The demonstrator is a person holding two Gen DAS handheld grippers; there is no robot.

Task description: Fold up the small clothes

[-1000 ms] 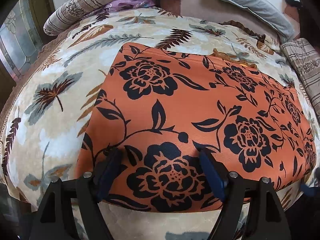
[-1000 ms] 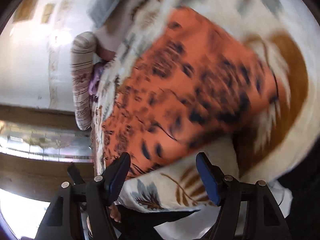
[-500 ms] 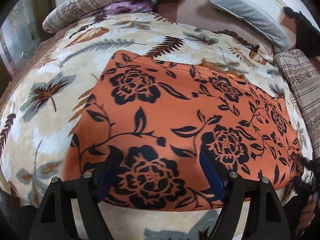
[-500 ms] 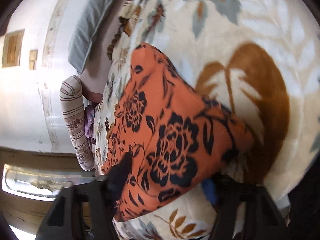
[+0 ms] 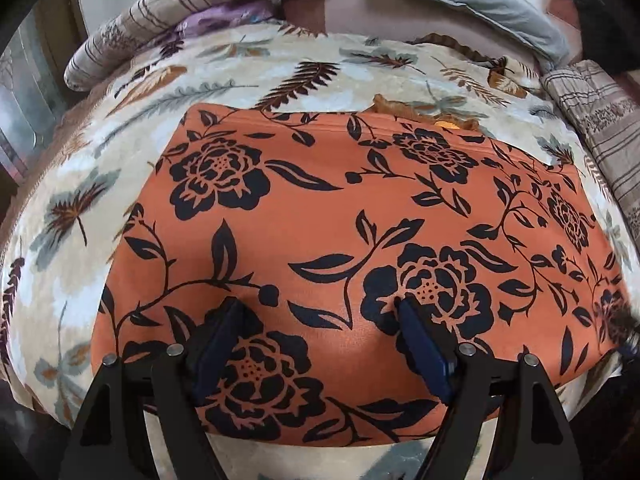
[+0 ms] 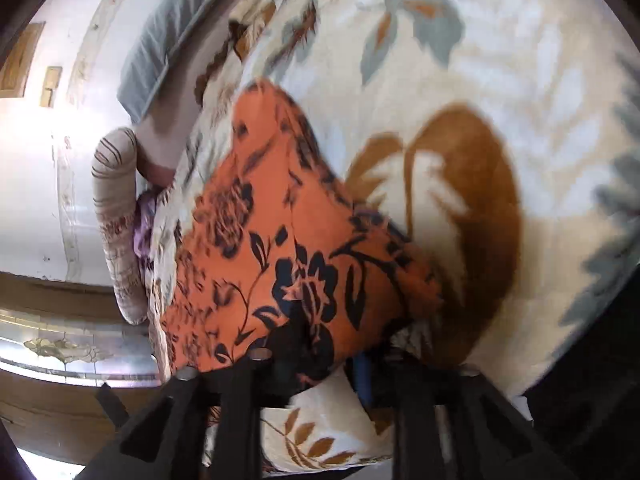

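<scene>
While the left gripper (image 5: 320,316) hovers wide and empty over the orange garment (image 5: 340,240), the right gripper (image 6: 320,360) straddles its raised corner; jaws opening — likely letting go. Cloth lies flat for folding.

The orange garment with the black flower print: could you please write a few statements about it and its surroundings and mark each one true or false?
1. The orange garment with black flower print lies on a cream leaf-patterned blanket. True.
2. The garment is plain blue. False: it is orange with black flowers.
3. A grey pillow lies beyond the garment. True.
4. The left hand-held gripper is clamped shut on a sock. False: its jaws stand wide over the garment.
5. A corner of the garment lies between the right hand-held gripper's jaws. True; they are opening.
</scene>
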